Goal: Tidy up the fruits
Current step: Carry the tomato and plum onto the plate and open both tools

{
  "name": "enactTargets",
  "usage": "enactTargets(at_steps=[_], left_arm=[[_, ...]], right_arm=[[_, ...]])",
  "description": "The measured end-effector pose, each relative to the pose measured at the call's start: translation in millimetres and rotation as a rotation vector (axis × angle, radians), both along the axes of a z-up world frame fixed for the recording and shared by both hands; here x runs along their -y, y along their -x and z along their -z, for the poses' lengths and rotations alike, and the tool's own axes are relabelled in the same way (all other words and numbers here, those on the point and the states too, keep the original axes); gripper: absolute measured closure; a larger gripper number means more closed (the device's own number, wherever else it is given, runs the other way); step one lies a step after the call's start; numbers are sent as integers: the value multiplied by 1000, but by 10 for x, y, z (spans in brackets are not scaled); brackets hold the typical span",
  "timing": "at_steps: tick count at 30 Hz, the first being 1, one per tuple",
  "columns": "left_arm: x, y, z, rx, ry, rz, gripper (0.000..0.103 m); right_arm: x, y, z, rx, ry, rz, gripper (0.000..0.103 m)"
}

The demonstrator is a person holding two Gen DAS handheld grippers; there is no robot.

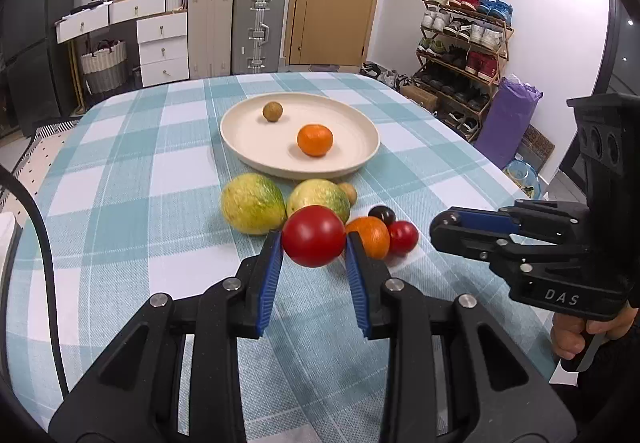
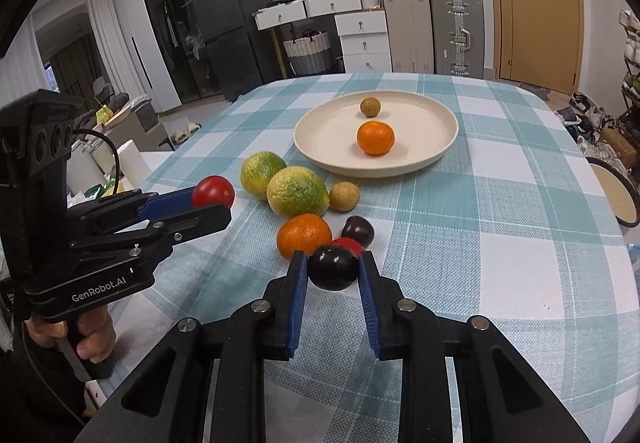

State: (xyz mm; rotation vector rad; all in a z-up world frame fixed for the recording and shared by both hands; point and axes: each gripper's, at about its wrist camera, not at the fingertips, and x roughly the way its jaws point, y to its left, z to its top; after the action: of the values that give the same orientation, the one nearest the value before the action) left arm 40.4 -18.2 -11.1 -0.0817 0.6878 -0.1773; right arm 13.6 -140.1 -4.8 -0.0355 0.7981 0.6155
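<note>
My left gripper is shut on a red tomato, held above the checked tablecloth; it also shows in the right wrist view. My right gripper is shut on a dark plum. A cream plate holds an orange and a small brown fruit. On the cloth lie two green-yellow citrus, another orange, a second dark plum, a small red fruit and a small brown fruit.
The table has a blue-white checked cloth. Its right edge drops off near a shoe rack. Suitcases and drawers stand beyond the far edge. A round stool sits at the right.
</note>
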Motion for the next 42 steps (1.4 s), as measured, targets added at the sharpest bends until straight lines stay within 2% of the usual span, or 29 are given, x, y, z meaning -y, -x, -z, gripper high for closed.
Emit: enactTargets(at_steps=[8, 22, 35, 42], left_arm=[[-73, -90, -129, 36, 0, -25, 74], [-74, -519, -248, 59, -5, -30, 74], [-72, -969, -182, 27, -1, -37, 74], [-103, -1216, -82, -17, 9, -63, 74]], right_arm=[[96, -104, -136, 24, -64, 38, 77], [66, -401, -337, 61, -93, 67, 77], [114, -720, -292, 43, -131, 119, 77], [130, -893, -242, 17, -133, 131, 77]])
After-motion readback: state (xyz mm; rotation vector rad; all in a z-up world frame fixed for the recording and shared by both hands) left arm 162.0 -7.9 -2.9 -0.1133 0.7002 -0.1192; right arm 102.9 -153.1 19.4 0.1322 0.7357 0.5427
